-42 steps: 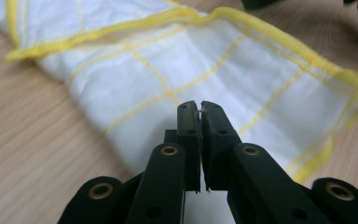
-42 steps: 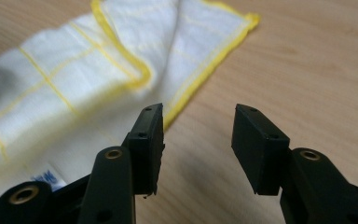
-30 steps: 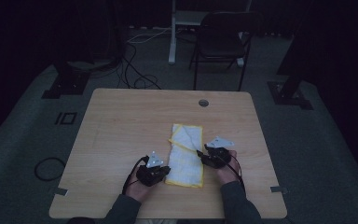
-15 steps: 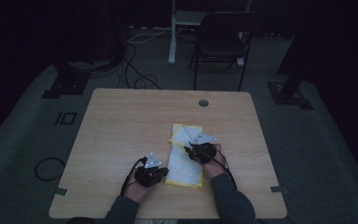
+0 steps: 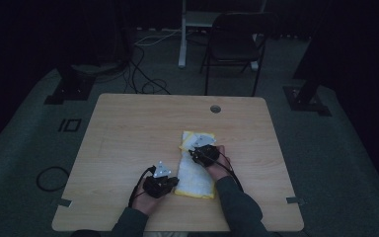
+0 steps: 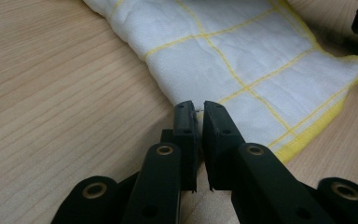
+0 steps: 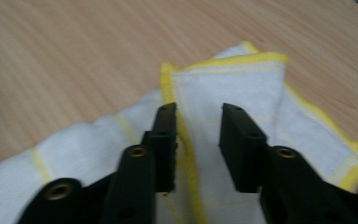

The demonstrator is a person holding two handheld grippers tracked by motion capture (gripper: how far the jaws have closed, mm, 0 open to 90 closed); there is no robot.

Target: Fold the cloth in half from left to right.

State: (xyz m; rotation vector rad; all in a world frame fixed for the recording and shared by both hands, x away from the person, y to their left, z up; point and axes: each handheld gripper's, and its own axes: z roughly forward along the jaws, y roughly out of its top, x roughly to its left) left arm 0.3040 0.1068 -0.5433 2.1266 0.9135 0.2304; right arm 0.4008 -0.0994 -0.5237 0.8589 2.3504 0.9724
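On a pale wooden table (image 5: 128, 143), a person works a white cloth (image 5: 195, 173) with yellow grid lines and a yellow border, using 2 hand-held grippers. Seen from the high view, the cloth lies as a long folded strip right of the table's middle, running from the near edge toward the centre, its far end doubled over into a smaller flap (image 5: 197, 140).

At the cloth's near left edge sits the left gripper (image 5: 164, 181), held low over the wood. Its own view shows the black jaws drawn almost together (only a thin slit stays between them), with a sliver of the white edge (image 6: 195, 112) caught at their tips; the rest of the cloth (image 6: 242, 60) spreads away beyond them, flat on the wood grain, its yellow hem (image 6: 307, 135) to the right.

Farther along the strip, the right gripper (image 5: 203, 154) rests over the cloth just near the folded flap, the hand (image 5: 219, 166) behind it on the right side. Its view shows the jaws standing apart, straddling a yellow-hemmed fold edge (image 7: 186, 135) that runs between them; that view is blurred, and whether the pads touch the fabric cannot be told. The folded corner (image 7: 242, 70) lies just beyond the tips.

Beyond the table, on the dim grey floor, stands a dark chair (image 5: 234, 47), with cables (image 5: 143, 81) trailing to its left.
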